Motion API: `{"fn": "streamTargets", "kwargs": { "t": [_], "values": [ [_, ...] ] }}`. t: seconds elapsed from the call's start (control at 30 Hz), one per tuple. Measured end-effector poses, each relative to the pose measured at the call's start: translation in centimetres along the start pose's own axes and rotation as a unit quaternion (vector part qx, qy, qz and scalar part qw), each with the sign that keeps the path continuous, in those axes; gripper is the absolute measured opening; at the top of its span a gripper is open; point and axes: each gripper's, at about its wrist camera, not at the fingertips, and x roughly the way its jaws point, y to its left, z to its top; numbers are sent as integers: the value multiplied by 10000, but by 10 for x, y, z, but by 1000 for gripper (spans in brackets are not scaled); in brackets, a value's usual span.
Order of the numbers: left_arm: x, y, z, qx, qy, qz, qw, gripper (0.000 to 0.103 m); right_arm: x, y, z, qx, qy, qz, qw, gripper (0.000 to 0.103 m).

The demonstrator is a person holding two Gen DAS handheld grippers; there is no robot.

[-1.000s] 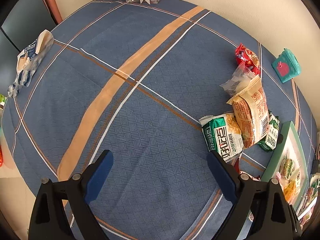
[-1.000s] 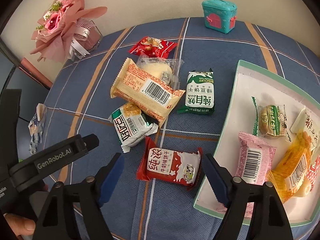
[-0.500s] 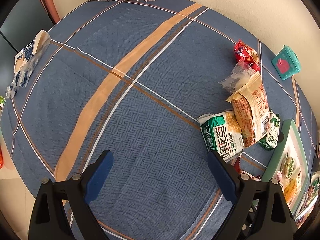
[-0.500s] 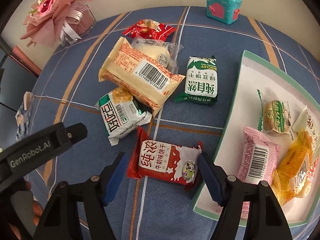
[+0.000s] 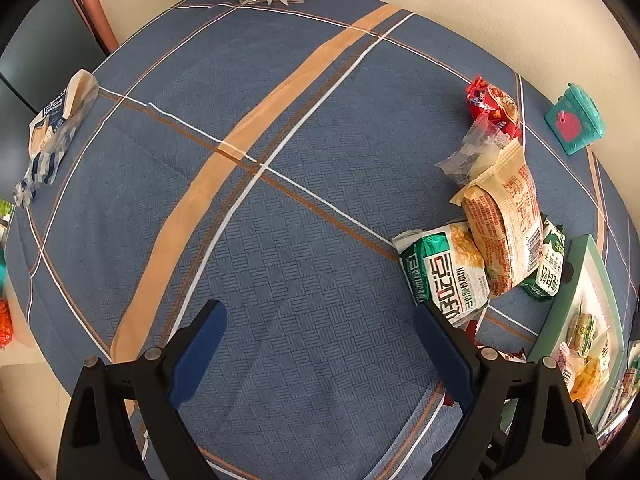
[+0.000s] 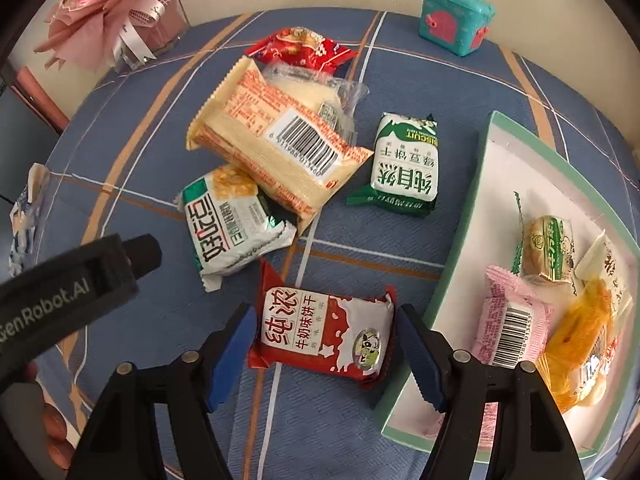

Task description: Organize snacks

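A red and white milk biscuit packet lies on the blue cloth between the open jaws of my right gripper, not pinched. Behind it lie a green and white packet, a large orange packet, a green biscuit packet, a clear wrapped bun and a red packet. The green-rimmed tray at the right holds several snacks. My left gripper is open and empty over bare cloth, left of the green and white packet.
A teal toy box stands at the back by the wall. A pink bouquet in a glass holder is at the back left. A blue and white wrapper lies near the table's left edge.
My right gripper has moved forward and down until the red and white packet sits between its jaws. The left gripper has shifted only slightly.
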Motion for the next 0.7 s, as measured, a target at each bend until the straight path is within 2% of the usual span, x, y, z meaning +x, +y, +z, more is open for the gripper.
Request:
{"fn": "streamTargets", "kwargs": {
  "t": [0.2,0.5,0.7],
  "values": [
    [-4,-14,2,93,-55,-202,9997,95,0,-12,4,152,-58,79,9998,66],
    [12,-50,6,293,-25,-409,9987,95,1,-22,7,143,-84,216,9996,66],
    [23,-62,14,321,-72,-489,9983,95,-5,-27,7,150,-60,225,9996,66]
  ]
}}
